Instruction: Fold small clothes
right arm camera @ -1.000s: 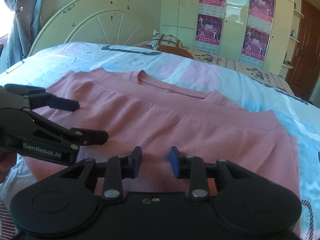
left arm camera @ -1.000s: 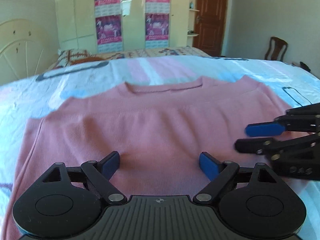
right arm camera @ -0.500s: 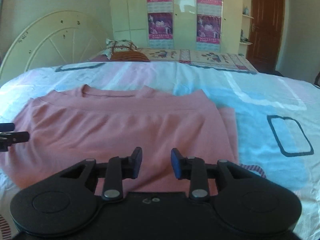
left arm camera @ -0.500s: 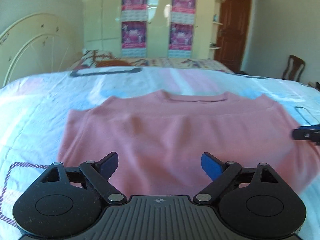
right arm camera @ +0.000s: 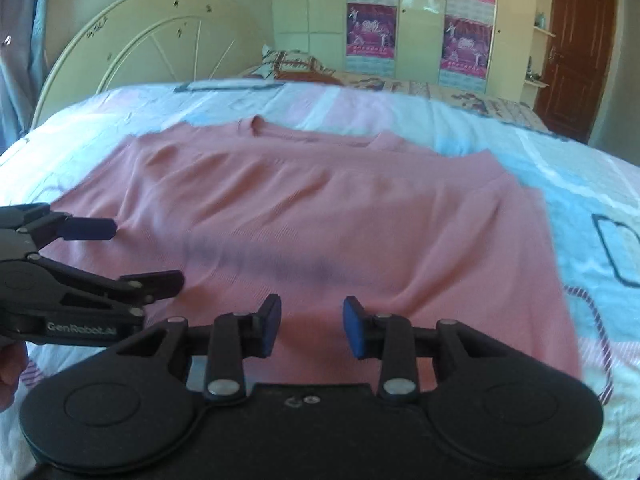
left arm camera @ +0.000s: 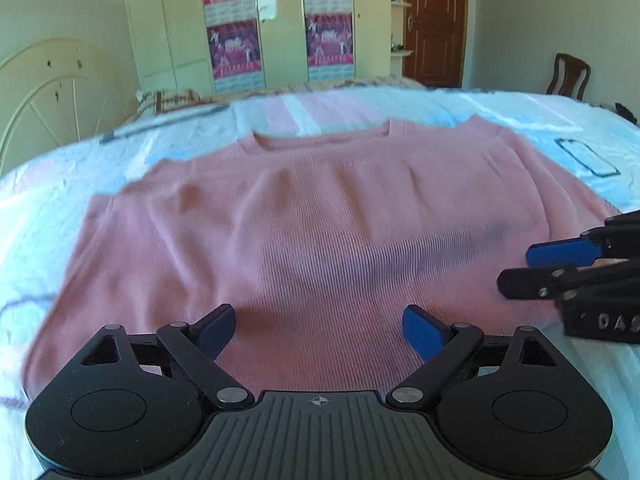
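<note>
A pink knit top lies flat on the bed, neckline at the far side, sleeves folded in; it also shows in the right wrist view. My left gripper is open and empty, just above the near hem. My right gripper is partly open and empty, also over the near hem. The right gripper shows in the left wrist view at the right, over the top's right edge. The left gripper shows in the right wrist view at the left.
The bed sheet is white with pink and blue patches. A cream headboard stands at the left, a pillow beyond the top. A wardrobe with posters, a brown door and a chair are behind.
Both grippers swung apart half a second ago and have come back close together over the near hem. The right gripper's fingers stand slightly wider. The top has not moved.
</note>
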The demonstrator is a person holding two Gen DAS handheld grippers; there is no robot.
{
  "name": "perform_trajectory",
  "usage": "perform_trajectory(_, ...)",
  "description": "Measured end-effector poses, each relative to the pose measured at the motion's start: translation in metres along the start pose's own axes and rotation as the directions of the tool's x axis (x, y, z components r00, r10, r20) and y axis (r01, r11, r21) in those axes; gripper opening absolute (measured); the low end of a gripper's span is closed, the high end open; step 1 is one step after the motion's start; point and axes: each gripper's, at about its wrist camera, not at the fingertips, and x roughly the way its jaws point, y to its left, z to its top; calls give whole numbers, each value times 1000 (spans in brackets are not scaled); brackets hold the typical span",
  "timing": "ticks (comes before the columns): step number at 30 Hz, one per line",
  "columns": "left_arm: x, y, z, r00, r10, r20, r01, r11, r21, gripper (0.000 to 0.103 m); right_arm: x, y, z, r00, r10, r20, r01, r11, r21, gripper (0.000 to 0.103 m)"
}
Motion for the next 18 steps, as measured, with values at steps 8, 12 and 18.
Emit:
perform_trajectory(8,-17,58,-20,990,142,-6,-142,986,-87,90,-25,-41,-22,989,-144,30,142,988,66,32)
perform_trajectory(12,-25,96,-37,985,173,-29,-175,975,-134,90,-34,-105,-42,974,-225,-39,228,952,204,30)
perform_trajectory(18,-24,98,-39,981,190,-36,-194,969,-153,90,-34,-112,-46,976,-211,-48,216,952,215,31)
